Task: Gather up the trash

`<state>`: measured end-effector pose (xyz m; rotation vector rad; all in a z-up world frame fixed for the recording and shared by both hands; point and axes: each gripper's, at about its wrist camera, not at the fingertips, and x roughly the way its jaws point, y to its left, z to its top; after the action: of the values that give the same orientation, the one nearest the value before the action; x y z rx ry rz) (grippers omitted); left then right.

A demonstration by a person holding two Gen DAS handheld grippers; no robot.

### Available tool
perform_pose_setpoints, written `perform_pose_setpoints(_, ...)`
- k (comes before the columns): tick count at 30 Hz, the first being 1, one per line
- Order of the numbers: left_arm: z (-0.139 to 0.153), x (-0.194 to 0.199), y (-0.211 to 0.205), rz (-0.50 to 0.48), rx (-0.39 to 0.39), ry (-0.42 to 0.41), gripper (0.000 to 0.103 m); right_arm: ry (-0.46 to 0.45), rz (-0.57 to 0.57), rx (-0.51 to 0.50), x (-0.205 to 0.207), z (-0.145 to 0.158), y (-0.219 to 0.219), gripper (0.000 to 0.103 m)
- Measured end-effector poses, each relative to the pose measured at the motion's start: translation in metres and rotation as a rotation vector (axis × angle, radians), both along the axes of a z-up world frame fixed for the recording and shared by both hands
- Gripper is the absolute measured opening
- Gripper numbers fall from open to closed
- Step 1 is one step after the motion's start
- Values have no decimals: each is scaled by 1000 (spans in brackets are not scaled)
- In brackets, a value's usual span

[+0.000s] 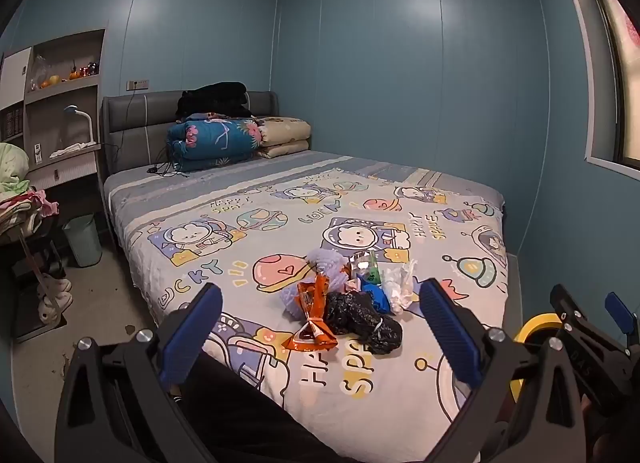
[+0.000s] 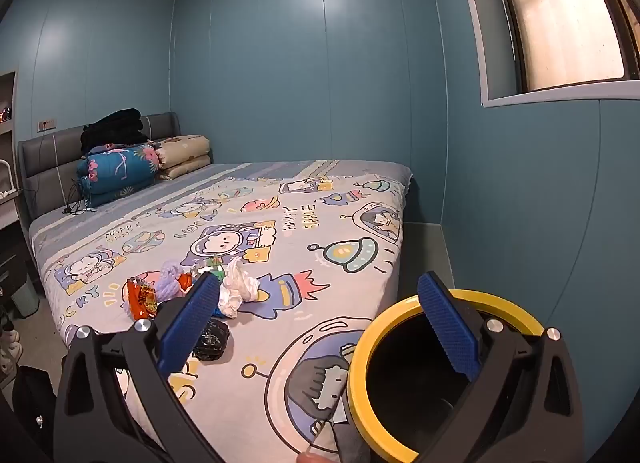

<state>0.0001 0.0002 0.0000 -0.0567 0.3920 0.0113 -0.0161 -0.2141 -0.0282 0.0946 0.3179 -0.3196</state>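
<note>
- Both sets of jaws are being held wide open, nothing gripped: left gripper [image 1: 320, 327], right gripper [image 2: 320, 319].
- Trash pile [image 1: 344, 303] is being left sitting on the bed sheet [image 1: 248, 223] near the foot edge; lots of bare sheet is being shown behind it.
- Yellow-rimmed bin [image 2: 400, 363] is being kept just off the bed's corner, under the right gripper's right finger.
- Left gripper is being aimed level at the pile.

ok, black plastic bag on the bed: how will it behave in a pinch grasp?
The black plastic bag looks crumpled and limp, so it will probably sag and deform. Likely light. Its glossy film may slip between the left gripper pads.
</note>
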Motion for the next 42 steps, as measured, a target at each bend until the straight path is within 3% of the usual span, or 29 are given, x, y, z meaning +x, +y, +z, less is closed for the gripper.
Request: perform_pose_setpoints(42,-1,1,-4,-1,8,-11,95,22,-1,4,4,-6,0,95)
